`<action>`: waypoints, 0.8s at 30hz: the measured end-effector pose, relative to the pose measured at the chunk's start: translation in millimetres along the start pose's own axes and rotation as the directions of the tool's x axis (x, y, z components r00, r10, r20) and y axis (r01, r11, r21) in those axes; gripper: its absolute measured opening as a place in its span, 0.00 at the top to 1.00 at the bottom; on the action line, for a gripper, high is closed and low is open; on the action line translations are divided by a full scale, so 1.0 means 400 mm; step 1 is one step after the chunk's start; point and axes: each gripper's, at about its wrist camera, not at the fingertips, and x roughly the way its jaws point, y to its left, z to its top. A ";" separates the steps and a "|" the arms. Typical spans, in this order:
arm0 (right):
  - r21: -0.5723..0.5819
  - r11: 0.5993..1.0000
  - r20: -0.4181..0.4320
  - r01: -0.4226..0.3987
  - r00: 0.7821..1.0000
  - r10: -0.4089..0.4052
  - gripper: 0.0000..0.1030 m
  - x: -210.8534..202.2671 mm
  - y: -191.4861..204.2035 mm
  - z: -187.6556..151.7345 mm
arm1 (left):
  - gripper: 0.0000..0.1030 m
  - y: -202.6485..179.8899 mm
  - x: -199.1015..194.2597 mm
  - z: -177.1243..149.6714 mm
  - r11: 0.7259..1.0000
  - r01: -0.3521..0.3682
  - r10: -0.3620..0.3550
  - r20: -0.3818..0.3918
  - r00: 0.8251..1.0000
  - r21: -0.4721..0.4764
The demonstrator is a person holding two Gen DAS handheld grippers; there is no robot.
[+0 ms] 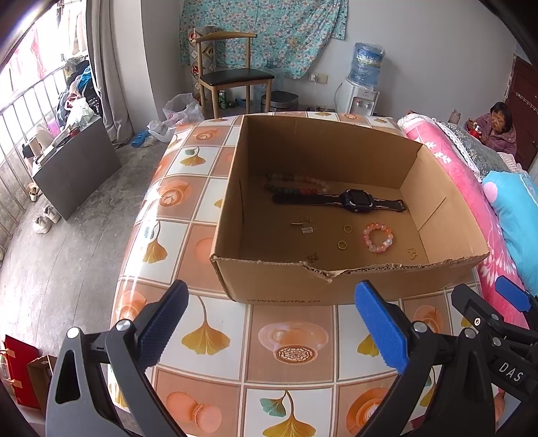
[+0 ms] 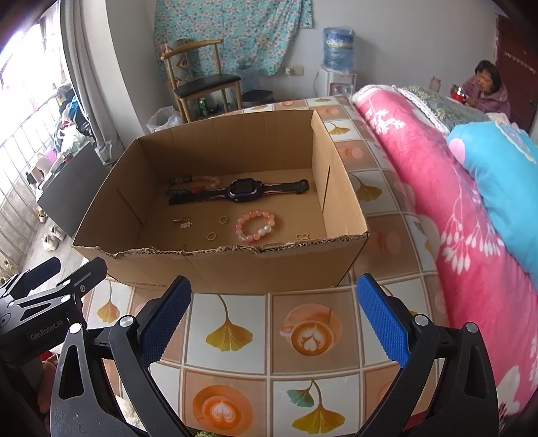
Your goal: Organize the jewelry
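Hovering wide open and empty, both hand-held grippers [image 1: 270, 321] [image 2: 274, 322] face the pink bracelet [image 2: 256, 225] ahead — light, slippery (pinch across beads).

Box [image 1: 275, 289] on table [image 1: 215, 336]. Inside: watch [image 1: 356, 200] at centre, necklace [image 1: 296, 183] at 10 o'clock, bracelet [image 1: 377, 237] at 5, rings [image 1: 348, 228] at 6.

Grey walls and a bare concrete floor [image 1: 67, 235]. Daylight enters a barred window [image 1: 30, 101] at left. A wooden chair [image 1: 232, 74] stands below a floral cloth [image 1: 269, 30]; a water dispenser [image 1: 361, 90] stands nearby.
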 end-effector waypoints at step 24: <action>-0.003 1.000 0.007 -0.003 1.000 0.003 0.08 -0.005 -0.005 0.000 | 0.05 -0.007 -0.008 0.006 1.000 -0.005 0.005 0.008 1.000 -0.001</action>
